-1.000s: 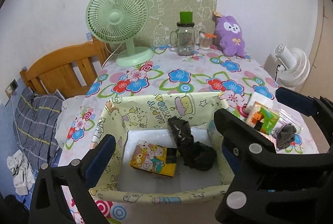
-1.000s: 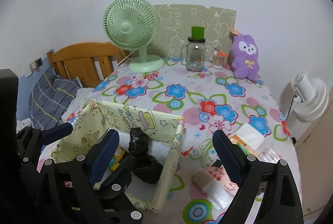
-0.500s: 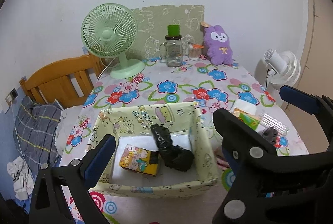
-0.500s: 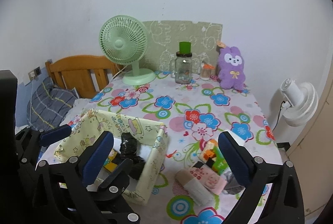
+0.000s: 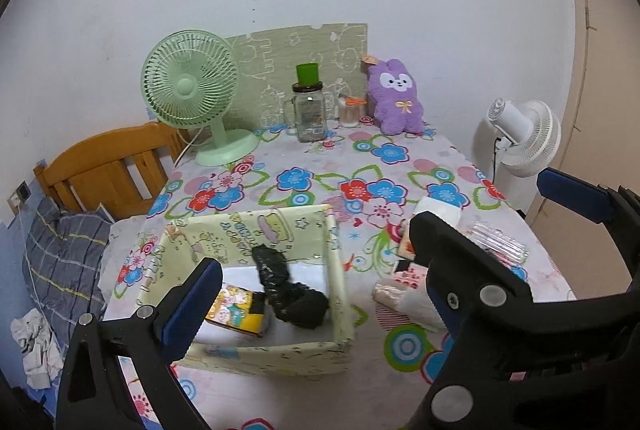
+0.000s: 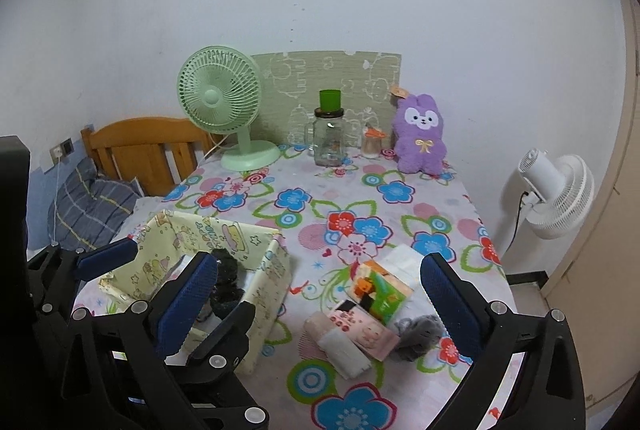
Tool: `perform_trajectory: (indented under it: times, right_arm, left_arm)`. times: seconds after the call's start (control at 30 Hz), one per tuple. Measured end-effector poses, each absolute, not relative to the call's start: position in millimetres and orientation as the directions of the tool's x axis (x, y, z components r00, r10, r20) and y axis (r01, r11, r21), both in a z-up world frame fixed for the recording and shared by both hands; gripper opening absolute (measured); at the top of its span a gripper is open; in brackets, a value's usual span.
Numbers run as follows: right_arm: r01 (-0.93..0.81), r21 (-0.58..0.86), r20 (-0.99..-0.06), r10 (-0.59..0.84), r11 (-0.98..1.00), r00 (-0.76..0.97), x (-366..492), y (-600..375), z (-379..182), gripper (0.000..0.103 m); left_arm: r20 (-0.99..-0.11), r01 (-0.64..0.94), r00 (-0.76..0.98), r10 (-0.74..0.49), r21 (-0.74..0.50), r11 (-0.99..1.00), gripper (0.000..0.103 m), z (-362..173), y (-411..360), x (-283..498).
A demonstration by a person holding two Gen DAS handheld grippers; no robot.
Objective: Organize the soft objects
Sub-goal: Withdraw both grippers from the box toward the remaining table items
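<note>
Black soft bundle [image 5: 294, 294] lying inside yellow fabric box [image 5: 256, 230], beside a cartoon packet [image 5: 236, 312]; grey sock [image 6: 418, 334] and tissue packs [image 6: 360, 334] sitting right of that box; left gripper [image 5: 316, 294] and right gripper [image 6: 316, 304] both gaping wide, gripping nothing

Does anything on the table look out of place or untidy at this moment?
Yes. Several soft packets and a grey cloth item lie in a loose heap on the tablecloth, outside the yellow fabric box. The box holds only a black bundle and a colourful pack.
</note>
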State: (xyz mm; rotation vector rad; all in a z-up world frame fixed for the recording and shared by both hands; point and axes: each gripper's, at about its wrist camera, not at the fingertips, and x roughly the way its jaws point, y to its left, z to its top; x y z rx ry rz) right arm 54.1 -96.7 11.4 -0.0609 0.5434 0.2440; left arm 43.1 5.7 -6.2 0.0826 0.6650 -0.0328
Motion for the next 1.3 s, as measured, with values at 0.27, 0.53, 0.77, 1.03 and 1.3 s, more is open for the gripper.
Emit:
perform_trajectory:
  times: [0.27, 0.53, 0.77, 1.03, 1.3]
  right_arm:
    - [-0.215, 0.012, -0.513, 0.19, 0.977, 0.837, 45, -122, 10, 0.103]
    - [-0.185, 0.009, -0.518, 0.163, 0.983, 0.84, 40, -146, 2, 0.103]
    - [-0.17, 0.024, -0.529, 0.157, 0.985, 0.834, 40, -166, -10, 0.103]
    - [-0.136, 0.036, -0.554, 0.134, 0.99, 0.822, 42, -187, -30, 0.103]
    - [-0.127, 0.073, -0.574, 0.145, 0.989, 0.806, 46, -203, -51, 0.103]
  left_arm:
    - [-0.612, 0.096, 0.79, -0.038, 0.062, 0.993, 0.103, -8, -21, 39]
    - [-0.613, 0.132, 0.786, -0.08, 0.041, 0.99, 0.102, -14, -45, 36]
    - [-0.612, 0.149, 0.784, -0.102, 0.026, 0.989, 0.102, -26, -66, 36]
    - [-0.659, 0.147, 0.747, -0.087, 0.035, 0.989, 0.102, -46, -86, 42]
    - [-0.666, 0.157, 0.739, -0.099, 0.028, 0.987, 0.102, -63, -98, 44]
